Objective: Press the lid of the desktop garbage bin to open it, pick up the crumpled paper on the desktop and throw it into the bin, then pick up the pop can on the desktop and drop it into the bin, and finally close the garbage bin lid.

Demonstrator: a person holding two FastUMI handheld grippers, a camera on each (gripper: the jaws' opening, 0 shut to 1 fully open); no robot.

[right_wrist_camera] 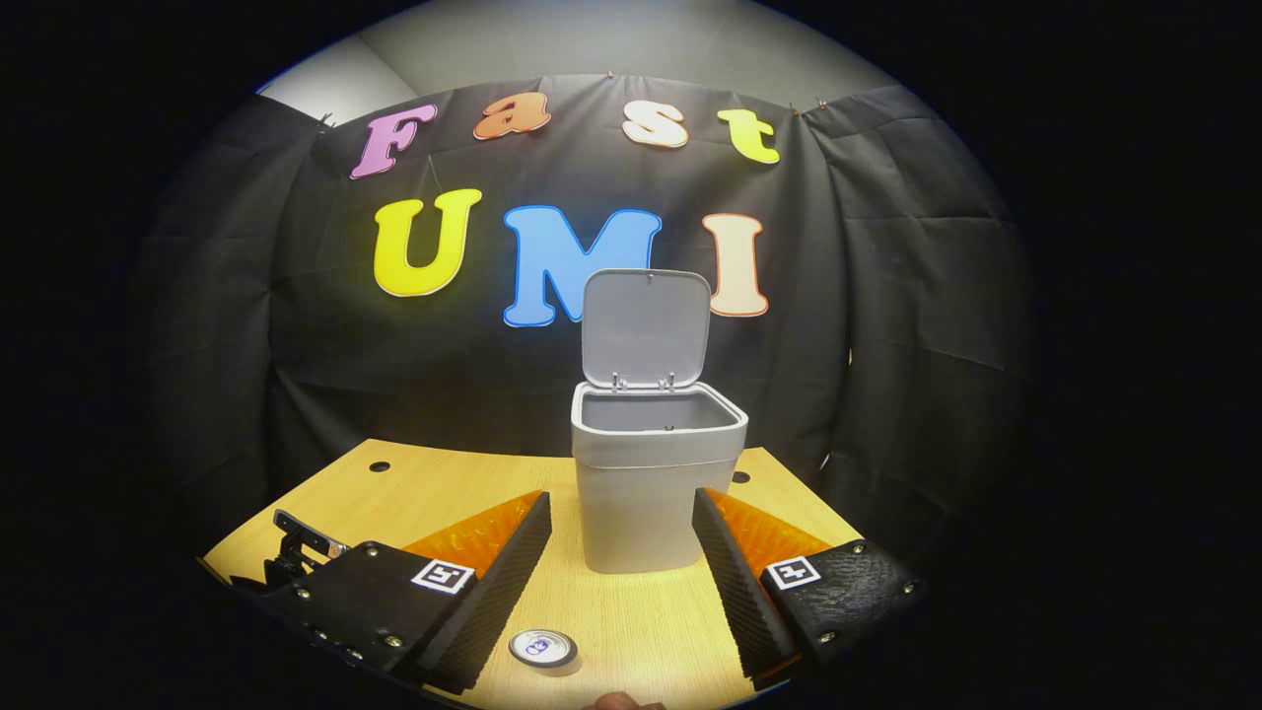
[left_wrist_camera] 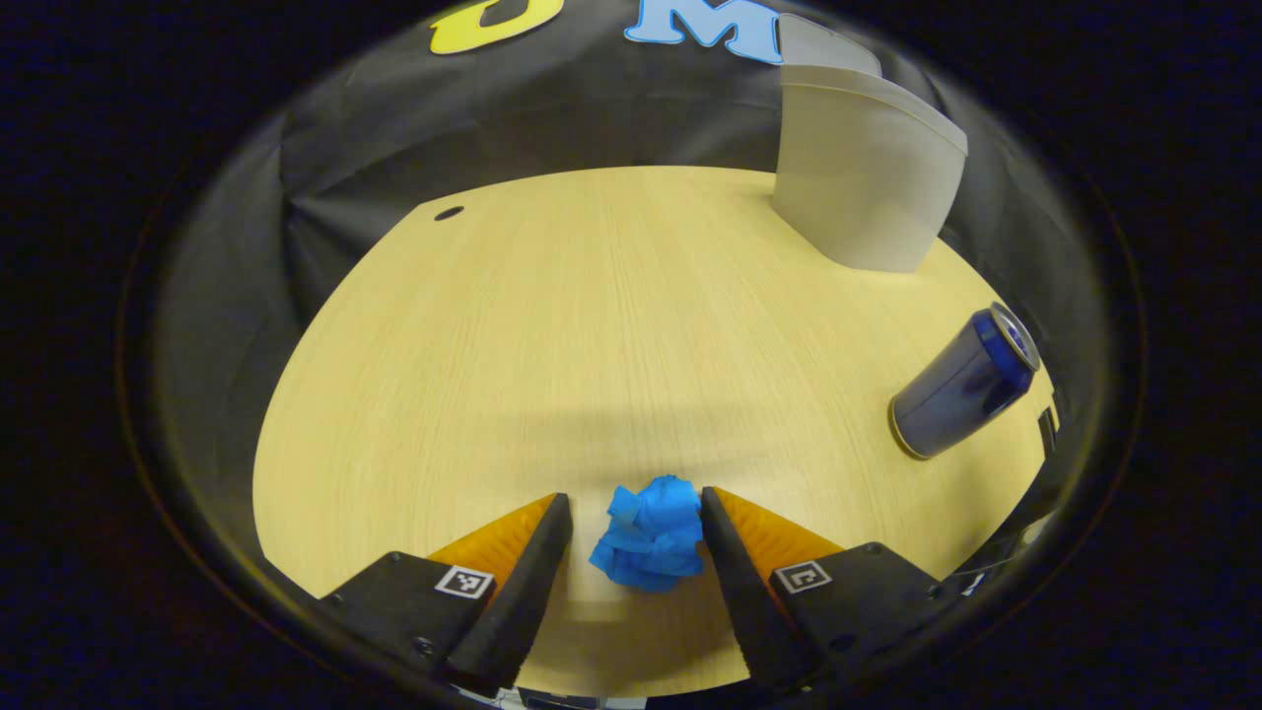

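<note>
While the left tool (left_wrist_camera: 636, 513) hangs low over the wooden counter (left_wrist_camera: 513, 325), its two fingers stand spread with the crumpled blue paper (left_wrist_camera: 651, 532) lying between them; the right-hand finger (left_wrist_camera: 725, 547) looks to be touching the paper's edge, and the other finger stands clear of it, so the paper is not gripped. Farther off to the right in the left gripper view, the blue can (left_wrist_camera: 961, 385) stands on the counter, and beyond it, near the back edge, sits the grey bin (left_wrist_camera: 858, 177).

Seen from the right gripper view, the right tool (right_wrist_camera: 621, 523) is held wide open and grips nothing. Just beneath it, between the bases of its fingers, the silver top of the can (right_wrist_camera: 542, 648) shows on the counter (right_wrist_camera: 641, 611). Past the fingertips the bin (right_wrist_camera: 646, 483) stands upright, its lid (right_wrist_camera: 646, 327) swung up and open at the back hinge. A small part of the other tool (right_wrist_camera: 296, 552) shows at the counter's left edge.
</note>
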